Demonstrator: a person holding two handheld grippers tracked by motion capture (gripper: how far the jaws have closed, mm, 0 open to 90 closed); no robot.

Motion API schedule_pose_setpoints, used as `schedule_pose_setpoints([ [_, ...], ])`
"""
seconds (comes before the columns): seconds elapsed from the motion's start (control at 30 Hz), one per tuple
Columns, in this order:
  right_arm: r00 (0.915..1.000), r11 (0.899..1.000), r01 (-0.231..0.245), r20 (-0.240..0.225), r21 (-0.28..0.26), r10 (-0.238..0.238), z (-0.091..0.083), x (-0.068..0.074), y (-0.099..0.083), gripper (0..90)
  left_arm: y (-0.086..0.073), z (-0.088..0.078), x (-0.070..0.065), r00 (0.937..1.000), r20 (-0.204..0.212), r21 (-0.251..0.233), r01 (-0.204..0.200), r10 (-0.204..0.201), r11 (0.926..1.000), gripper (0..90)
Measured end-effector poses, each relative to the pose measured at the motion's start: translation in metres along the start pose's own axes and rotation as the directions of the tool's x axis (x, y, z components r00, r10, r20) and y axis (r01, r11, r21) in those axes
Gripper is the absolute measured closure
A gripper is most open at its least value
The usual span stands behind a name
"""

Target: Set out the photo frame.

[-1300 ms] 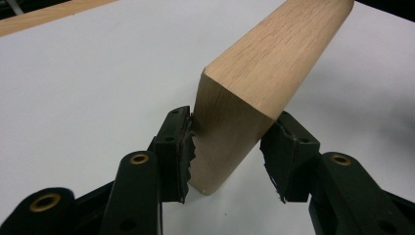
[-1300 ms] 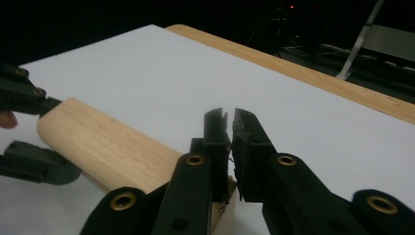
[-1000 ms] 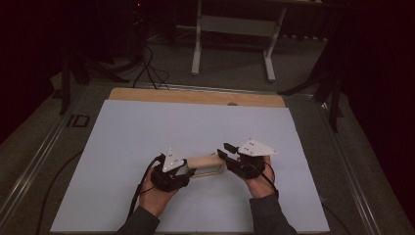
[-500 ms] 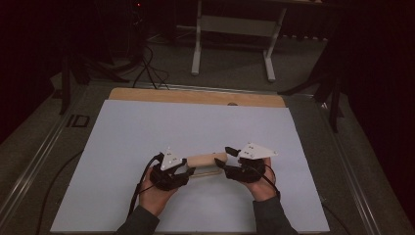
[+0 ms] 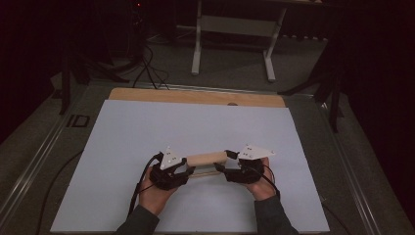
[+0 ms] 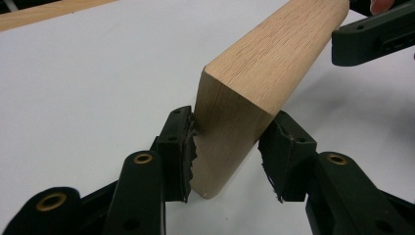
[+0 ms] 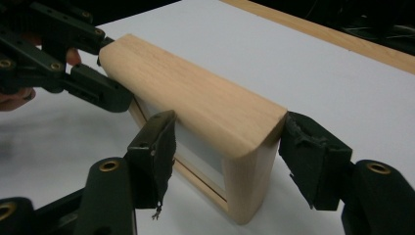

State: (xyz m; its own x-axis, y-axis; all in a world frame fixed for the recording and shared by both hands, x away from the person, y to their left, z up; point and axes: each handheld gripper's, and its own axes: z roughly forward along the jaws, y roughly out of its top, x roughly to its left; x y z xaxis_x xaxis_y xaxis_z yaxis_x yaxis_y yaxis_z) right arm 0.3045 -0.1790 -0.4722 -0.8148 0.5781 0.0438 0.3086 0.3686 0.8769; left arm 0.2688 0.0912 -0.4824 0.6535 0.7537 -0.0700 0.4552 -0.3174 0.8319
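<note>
A light wooden frame (image 5: 206, 158) with a thick rounded top bar and a thin lower rail stands on the white sheet between my two grippers. My left gripper (image 5: 188, 166) is at its left end. In the left gripper view the jaws (image 6: 225, 152) press on both sides of that end (image 6: 230, 122). My right gripper (image 5: 222, 164) is at the other end. Its jaws (image 7: 227, 147) have just been opening, and the frame's corner (image 7: 244, 166) stands between them with both pads off the wood. The left gripper (image 7: 73, 63) holds the far end.
The white sheet (image 5: 147, 132) covers a wooden tabletop whose far edge (image 5: 195, 96) shows bare. A black cable (image 5: 139, 188) trails from the left gripper toward me. Beyond the table stand white desk legs (image 5: 198, 49), with cables on the floor (image 5: 147, 63).
The right hand has slid slightly toward me and its jaws look wider apart. The left hand and the wooden frame have stayed in place.
</note>
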Motion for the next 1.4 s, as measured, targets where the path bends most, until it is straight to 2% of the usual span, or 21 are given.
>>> schedule_pose_setpoints([
  [0.27,0.9997,1.000,0.024,-0.003,0.019,-0.024,0.003,-0.002,-0.005,39.8,0.000,0.000,0.000,1.0000,0.000,-0.001,0.000,0.000,1.0000,57.0],
  [0.57,0.9987,0.998,0.045,0.021,0.035,-0.046,0.006,-0.004,-0.007,49.3,0.000,0.000,0.001,0.9999,-0.005,-0.001,-0.010,0.010,1.0000,57.6],
  [0.67,0.9983,0.998,0.052,0.023,0.034,-0.053,0.006,-0.003,-0.007,50.2,0.000,-0.001,0.002,0.9999,-0.012,-0.002,-0.009,0.009,1.0000,58.1],
  [1.0,0.9971,0.998,0.061,0.044,0.034,-0.063,0.008,0.000,-0.006,51.6,0.001,0.000,0.007,0.9990,-0.012,0.001,-0.042,0.042,0.9991,59.0],
  [1.2,0.9964,0.997,0.063,0.055,0.038,-0.065,0.009,0.000,-0.005,52.5,0.002,0.002,0.010,0.9990,-0.012,-0.009,-0.043,0.043,0.9990,59.1],
  [1.4,0.9950,0.997,0.069,0.069,0.042,-0.072,0.009,0.001,-0.005,54.2,0.005,0.003,0.013,0.9981,-0.026,-0.006,-0.056,0.056,0.9984,59.2],
])
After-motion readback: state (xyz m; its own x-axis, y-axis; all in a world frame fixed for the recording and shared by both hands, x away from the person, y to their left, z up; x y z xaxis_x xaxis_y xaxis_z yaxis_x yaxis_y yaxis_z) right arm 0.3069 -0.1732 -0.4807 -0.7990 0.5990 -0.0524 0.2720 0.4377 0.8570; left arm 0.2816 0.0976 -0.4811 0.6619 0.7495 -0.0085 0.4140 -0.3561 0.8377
